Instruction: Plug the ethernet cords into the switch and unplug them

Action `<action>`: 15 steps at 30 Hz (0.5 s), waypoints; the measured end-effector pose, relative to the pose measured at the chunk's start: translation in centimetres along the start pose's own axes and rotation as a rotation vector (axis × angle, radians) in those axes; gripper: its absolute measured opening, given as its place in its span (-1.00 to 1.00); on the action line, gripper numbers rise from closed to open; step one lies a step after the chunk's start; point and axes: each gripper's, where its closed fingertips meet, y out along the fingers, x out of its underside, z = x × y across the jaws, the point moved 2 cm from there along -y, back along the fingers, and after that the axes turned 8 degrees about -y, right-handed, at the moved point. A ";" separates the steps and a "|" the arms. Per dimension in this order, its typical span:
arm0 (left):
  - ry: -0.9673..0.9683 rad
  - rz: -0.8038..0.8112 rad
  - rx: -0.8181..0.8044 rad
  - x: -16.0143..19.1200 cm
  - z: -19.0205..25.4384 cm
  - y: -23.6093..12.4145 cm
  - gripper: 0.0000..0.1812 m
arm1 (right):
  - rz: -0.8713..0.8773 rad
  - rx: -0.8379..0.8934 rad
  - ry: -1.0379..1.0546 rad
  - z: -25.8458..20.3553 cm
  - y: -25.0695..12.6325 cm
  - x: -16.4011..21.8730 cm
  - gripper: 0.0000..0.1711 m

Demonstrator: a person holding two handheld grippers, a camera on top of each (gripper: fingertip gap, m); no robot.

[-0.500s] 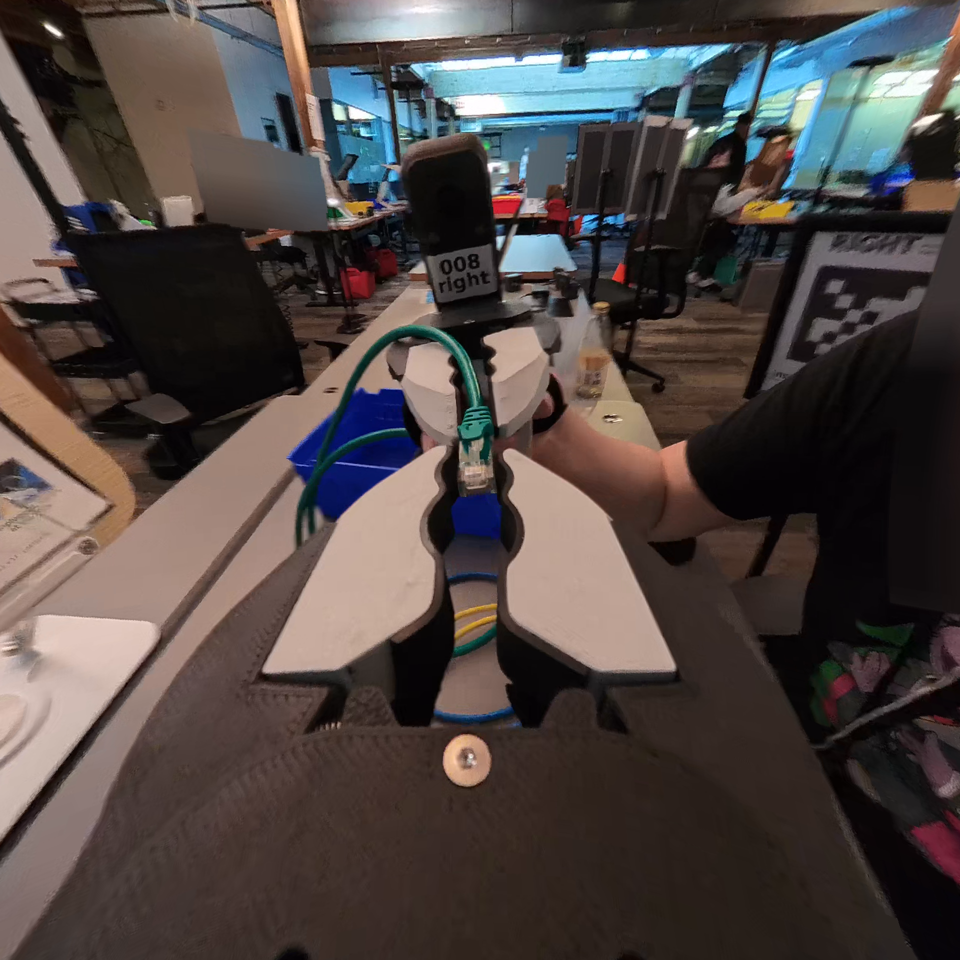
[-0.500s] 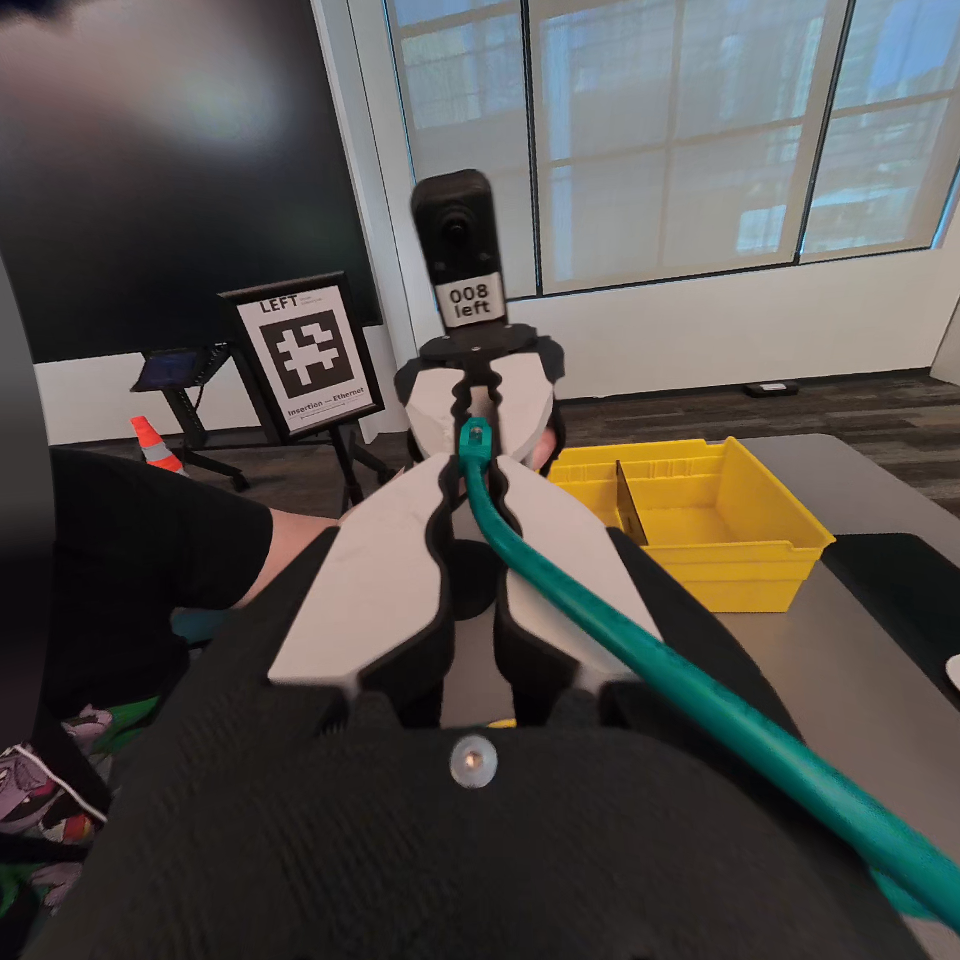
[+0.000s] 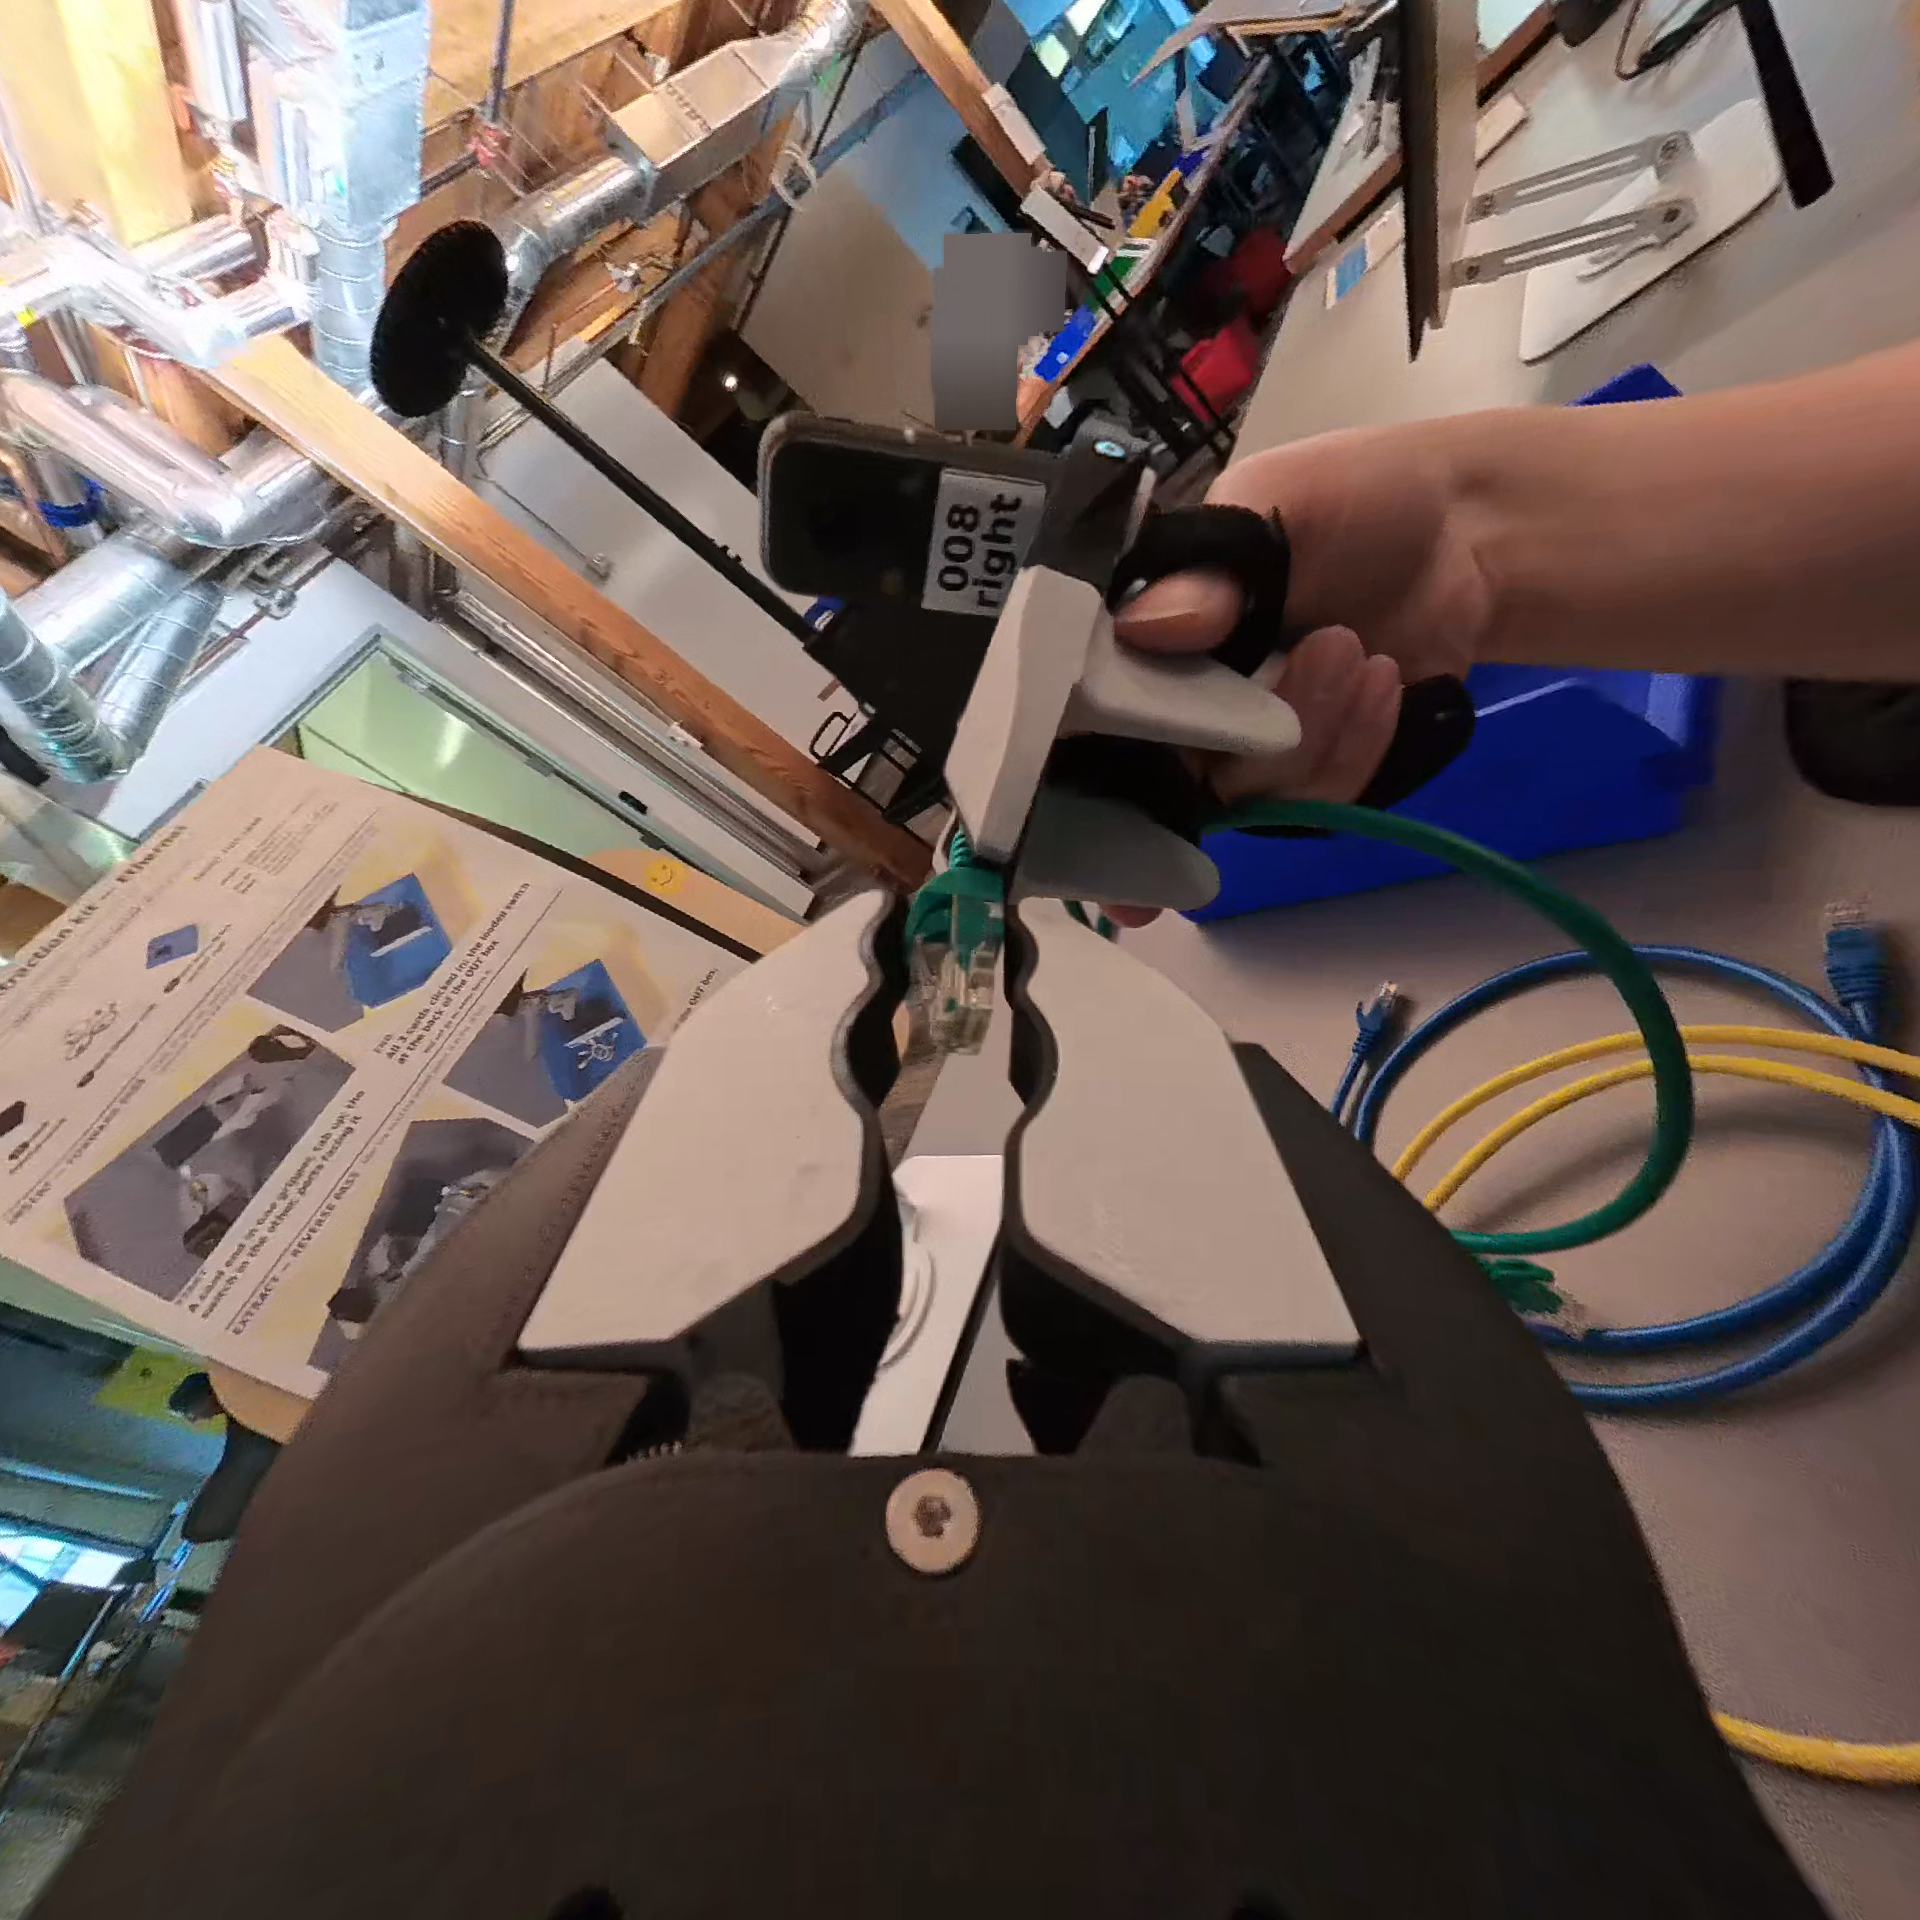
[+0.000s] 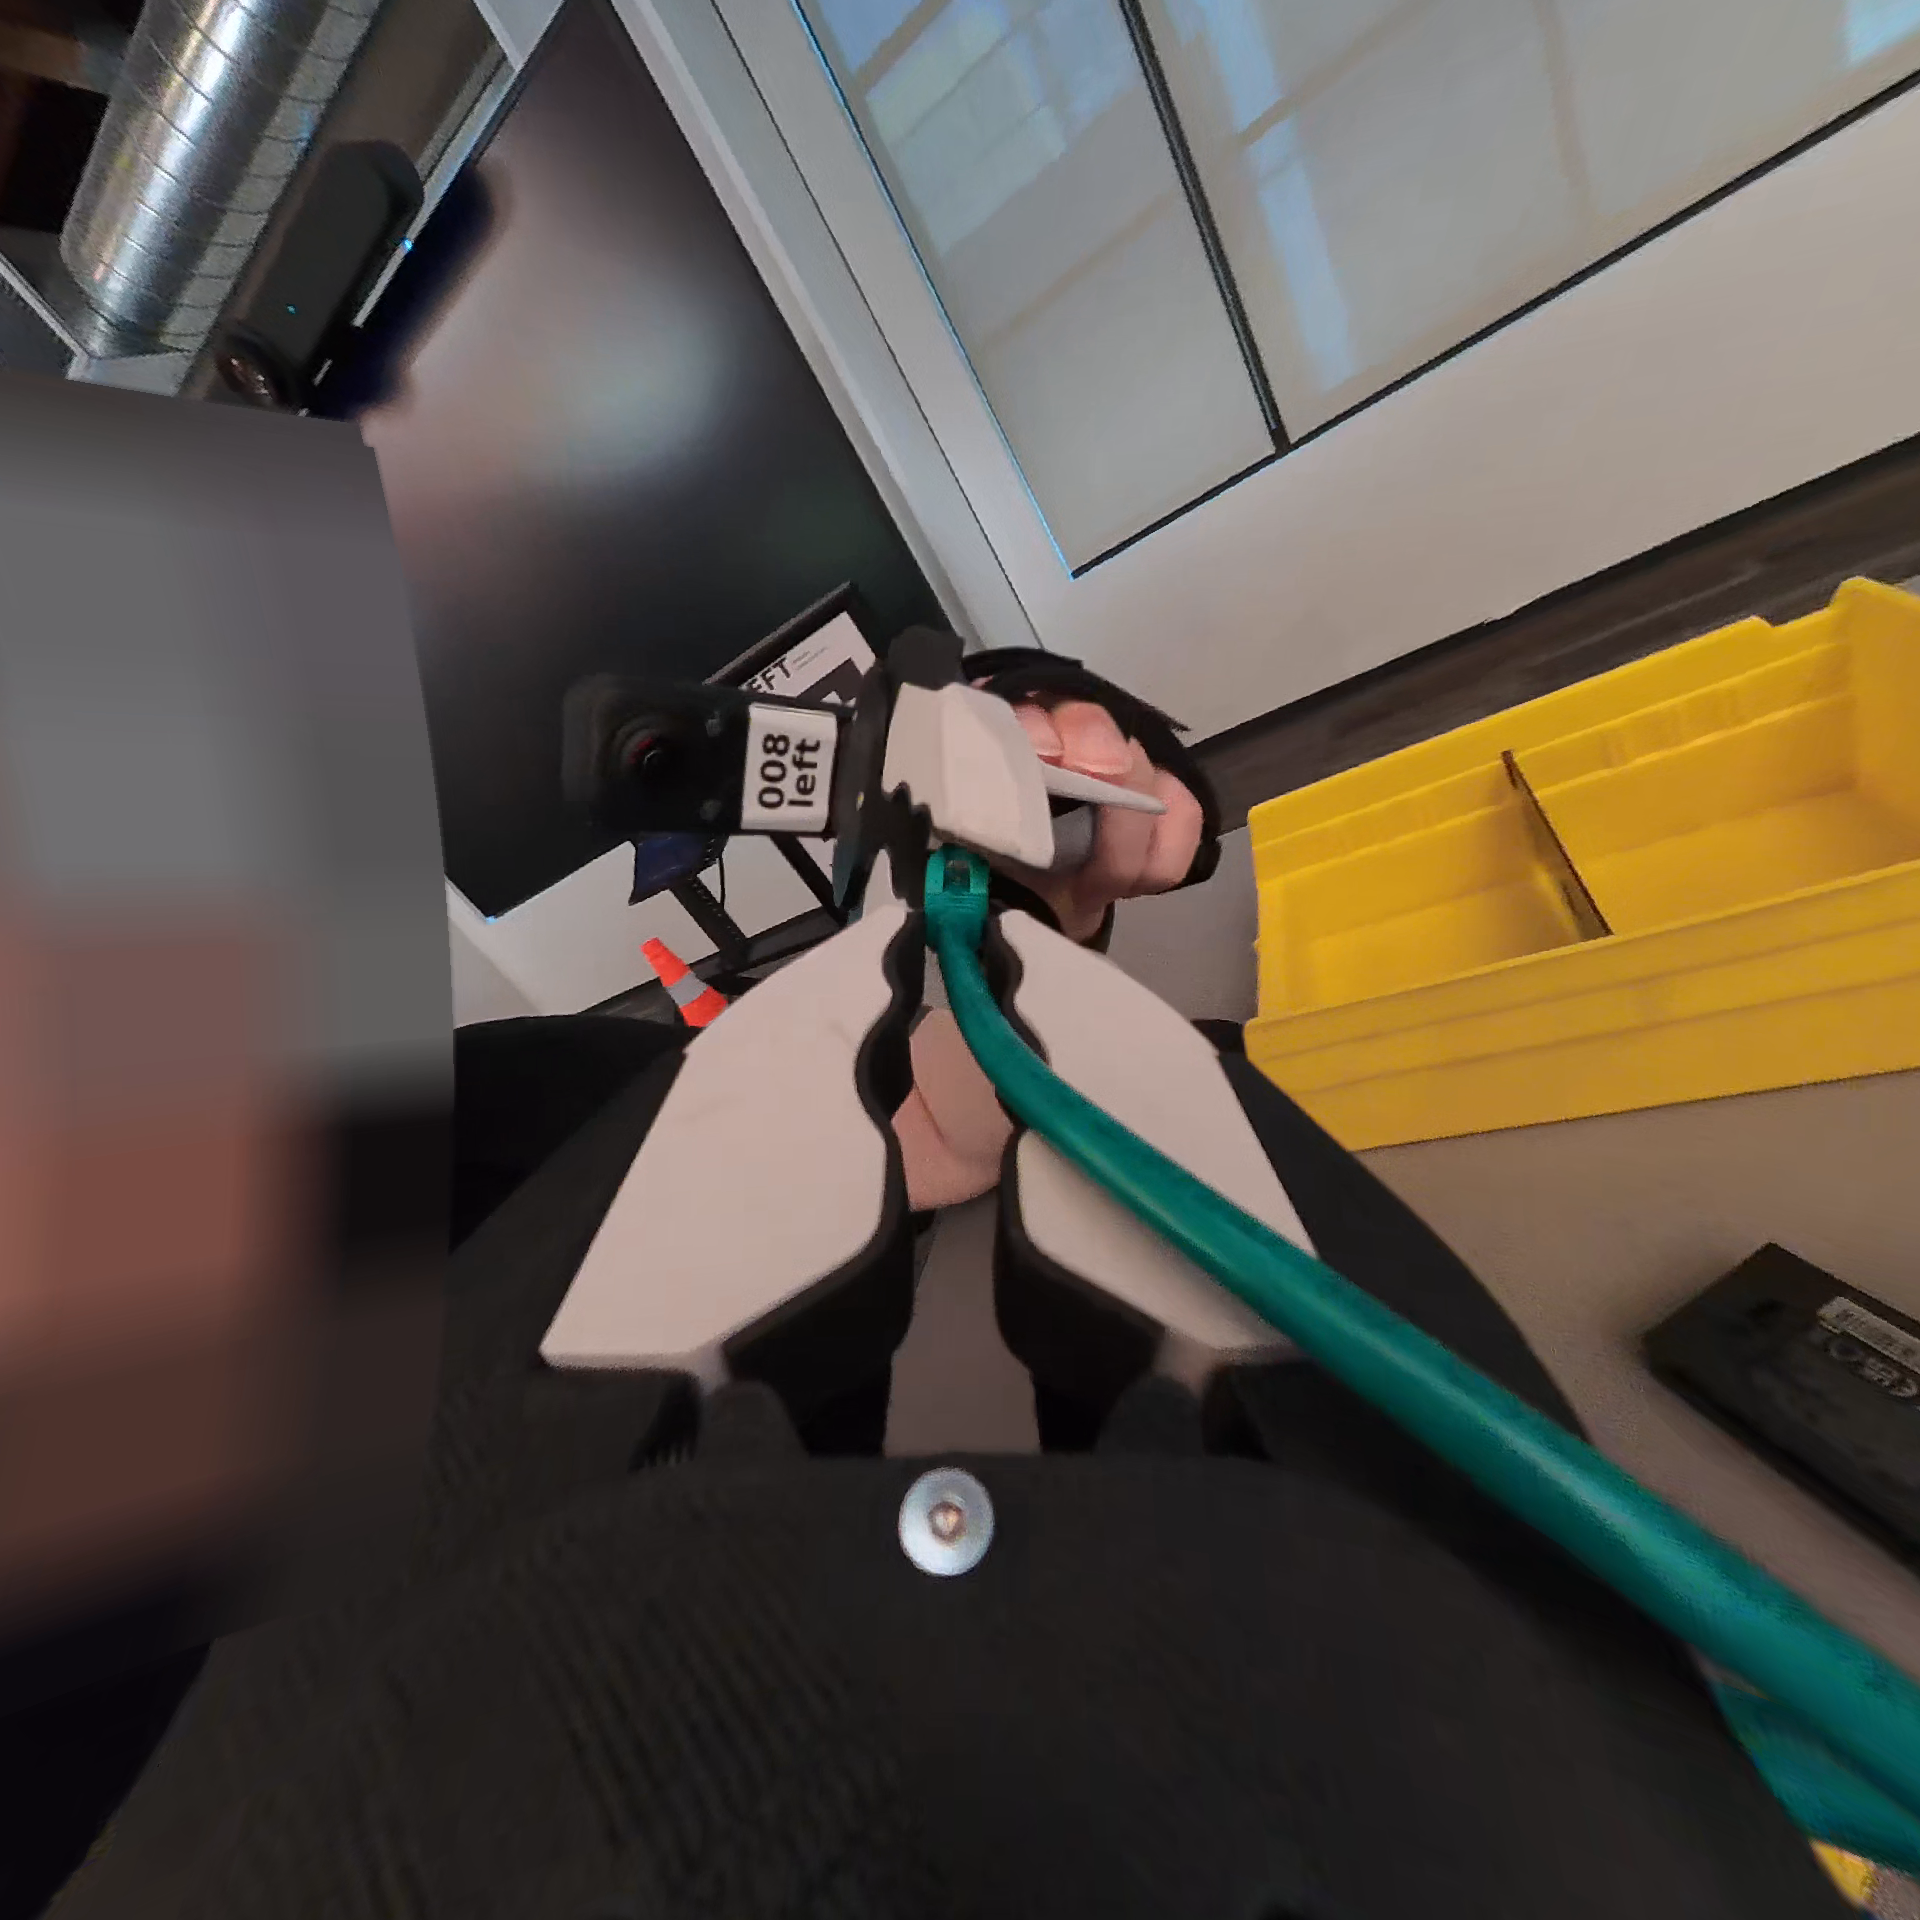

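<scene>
Right tool (image 3: 987, 862) pinches the green cord (image 3: 1621, 1039) behind its plug (image 3: 961, 982); left tool (image 3: 951, 977), part open, flanks the plug without gripping

Green cord (image 3: 1621, 997); blue cord (image 3: 1766, 1340); yellow cord (image 3: 1621, 1070); yellow bin (image 4: 1621, 997)

A smooth, matt grey bench (image 3: 1714, 1558) is seen beneath glossy blue (image 3: 1766, 1340) and yellow rubber-sheathed cords (image 3: 1558, 1081). The green cord's clear plastic plug (image 3: 951, 992) (glassy) is framed by matt grey plastic claw fingers (image 3: 758, 1122). A glossy yellow plastic bin (image 4: 1621, 935) is shown.
</scene>
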 end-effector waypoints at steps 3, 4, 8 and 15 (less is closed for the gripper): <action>-0.003 -0.009 0.024 -0.1 0.2 -0.1 -0.85 | 0.001 -0.019 0.010 -0.1 0.1 0.1 -0.87; 0.004 -0.008 0.031 -0.1 0.2 -0.3 -0.85 | -0.006 -0.020 0.007 -0.2 0.2 0.1 -0.86; -0.030 0.026 0.068 -0.7 0.4 -0.7 -0.85 | 0.024 -0.034 -0.014 -0.5 0.0 -0.3 -0.81; -0.029 0.025 0.124 -0.7 0.9 -1.1 -0.85 | 0.000 -0.081 -0.016 -1.0 -0.1 0.0 -0.89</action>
